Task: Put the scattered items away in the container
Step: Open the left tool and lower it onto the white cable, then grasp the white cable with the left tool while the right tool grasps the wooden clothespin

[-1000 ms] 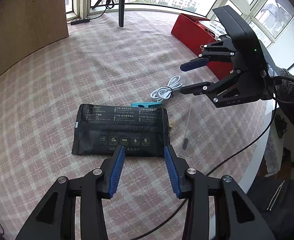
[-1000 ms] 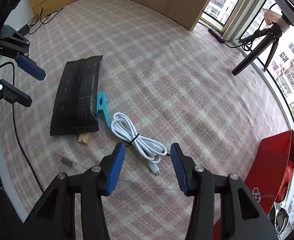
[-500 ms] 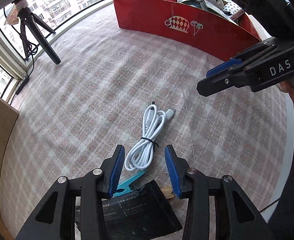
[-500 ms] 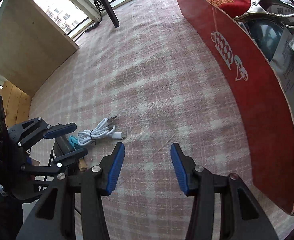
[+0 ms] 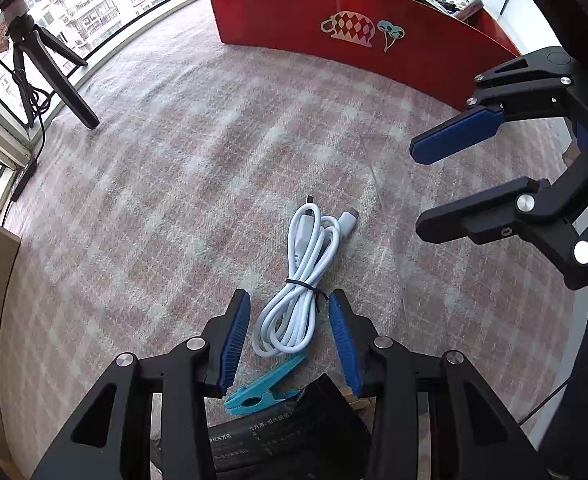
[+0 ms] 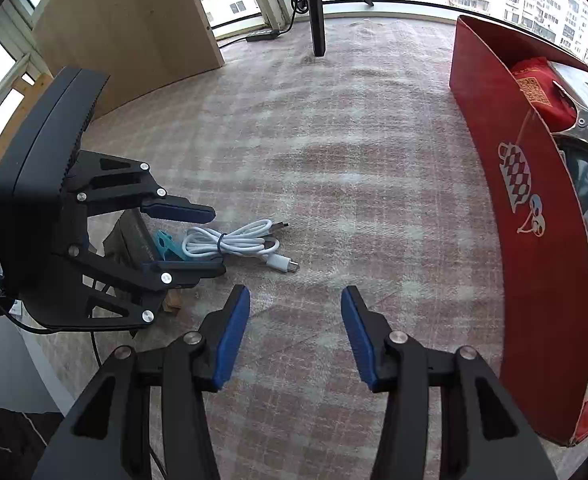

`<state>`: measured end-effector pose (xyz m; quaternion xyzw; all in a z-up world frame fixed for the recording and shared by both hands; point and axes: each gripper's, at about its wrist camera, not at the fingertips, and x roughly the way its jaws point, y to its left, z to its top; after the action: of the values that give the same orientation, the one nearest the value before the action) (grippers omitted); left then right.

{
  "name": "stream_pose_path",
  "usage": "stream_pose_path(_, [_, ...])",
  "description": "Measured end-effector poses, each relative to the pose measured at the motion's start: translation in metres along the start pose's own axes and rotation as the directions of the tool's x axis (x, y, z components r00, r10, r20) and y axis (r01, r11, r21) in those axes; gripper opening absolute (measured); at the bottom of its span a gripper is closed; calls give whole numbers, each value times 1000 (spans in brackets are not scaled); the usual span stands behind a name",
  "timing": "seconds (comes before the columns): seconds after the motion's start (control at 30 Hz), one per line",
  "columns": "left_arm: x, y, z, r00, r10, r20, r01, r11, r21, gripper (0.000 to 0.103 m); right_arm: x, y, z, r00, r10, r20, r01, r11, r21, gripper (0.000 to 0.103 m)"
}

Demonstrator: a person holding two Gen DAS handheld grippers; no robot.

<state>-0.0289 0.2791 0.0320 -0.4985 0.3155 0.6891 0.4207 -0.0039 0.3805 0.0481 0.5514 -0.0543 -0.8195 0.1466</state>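
Note:
A coiled white cable [image 5: 302, 280] lies on the checked cloth. My left gripper [image 5: 289, 340] is open, its blue pads either side of the coil's near end; in the right wrist view the left gripper [image 6: 201, 240] straddles the white cable [image 6: 237, 242]. A teal clip [image 5: 265, 384] and a black packet [image 5: 285, 436] lie just behind the cable, under the left gripper. My right gripper [image 6: 296, 332] is open and empty over bare cloth, and shows at the right of the left wrist view [image 5: 434, 188]. The red box [image 5: 358, 36] with several items stands beyond.
A black tripod leg [image 5: 65, 92] stands at the window side, also seen in the right wrist view [image 6: 318, 12]. A wooden panel [image 6: 133, 28] rises at the back left. The red box wall [image 6: 526, 216] runs along my right gripper's right side.
My left gripper has come forward and down, so its pads now flank the cable's near loop. My right gripper has turned to face the cable and left gripper, the box at its right.

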Motion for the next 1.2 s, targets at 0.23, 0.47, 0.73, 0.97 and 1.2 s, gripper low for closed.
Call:
stream_pose_path(0.23, [1, 7, 1, 999, -39, 3, 39, 999, 13, 39, 9, 59, -27, 1000, 21, -8, -23, 954, -297, 47])
stream_pose_path(0.47, [-1, 17, 2, 997, -71, -12, 72, 997, 27, 39, 33, 102, -38, 999, 50, -3, -45, 873, -485, 35])
stream_pose_path(0.73, [7, 29, -5, 995, -101, -1, 101, 995, 27, 38, 46, 98, -35, 997, 79, 21, -59, 871, -487, 34])
stream_pose_path(0.97, [16, 26, -3, 994, -107, -1, 107, 994, 23, 35, 51, 103, -40, 993, 100, 57, -52, 833, -551, 22])
stream_pose_path(1.2, [26, 32, -4, 994, -106, 8, 106, 994, 9, 27, 47, 106, -35, 993, 106, 56, -61, 851, -522, 13])
